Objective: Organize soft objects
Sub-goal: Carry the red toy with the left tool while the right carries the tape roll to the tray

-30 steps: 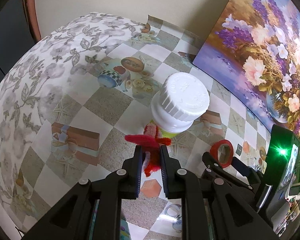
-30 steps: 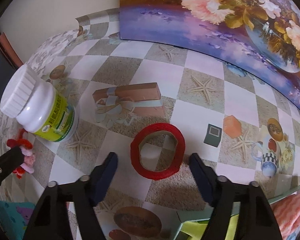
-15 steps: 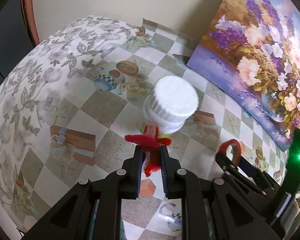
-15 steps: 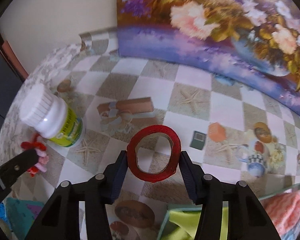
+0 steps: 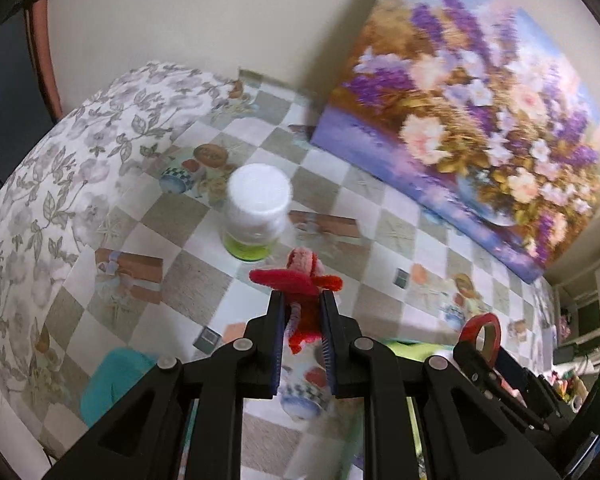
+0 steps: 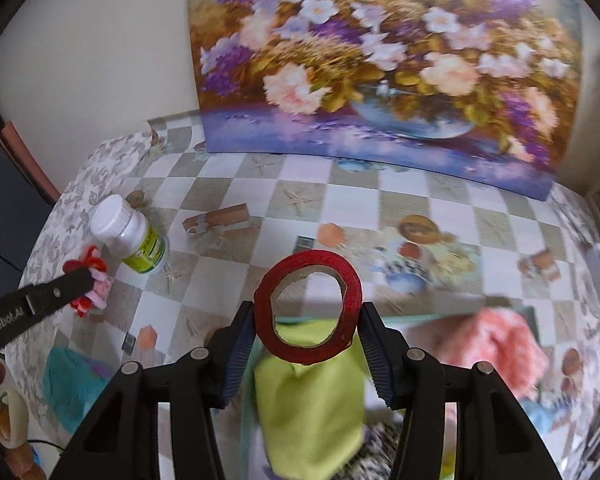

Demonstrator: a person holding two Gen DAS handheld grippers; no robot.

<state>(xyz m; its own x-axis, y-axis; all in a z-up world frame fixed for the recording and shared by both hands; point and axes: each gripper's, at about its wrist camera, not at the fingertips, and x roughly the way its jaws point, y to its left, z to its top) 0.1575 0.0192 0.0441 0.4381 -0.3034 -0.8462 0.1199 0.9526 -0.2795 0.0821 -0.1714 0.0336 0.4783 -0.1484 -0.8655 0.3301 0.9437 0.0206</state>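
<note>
My left gripper [image 5: 302, 300] is shut on a red and pink fuzzy pipe-cleaner figure [image 5: 300, 280], lifted above the checkered tablecloth. In the right wrist view the same figure [image 6: 90, 284] shows at the far left in the left gripper's tip. My right gripper [image 6: 308, 312] is shut on a red tape ring [image 6: 308, 304], squeezed slightly oval and held in the air. That ring [image 5: 482, 334] also appears at the lower right of the left wrist view. Below the ring lie a lime-green cloth [image 6: 308, 392] and a pink fluffy cloth [image 6: 496, 344].
A white-capped bottle with a green label [image 5: 256, 212] stands on the tablecloth just beyond the fuzzy figure. A flower painting [image 6: 380, 60] leans against the back wall. A teal cloth [image 6: 70, 380] lies front left, a cream tape roll [image 6: 6, 416] beside it.
The right jaws closed on the red ring and lifted it off the table. Both grippers rose and drew back, so the bottle and table look smaller and the cloths came into view.
</note>
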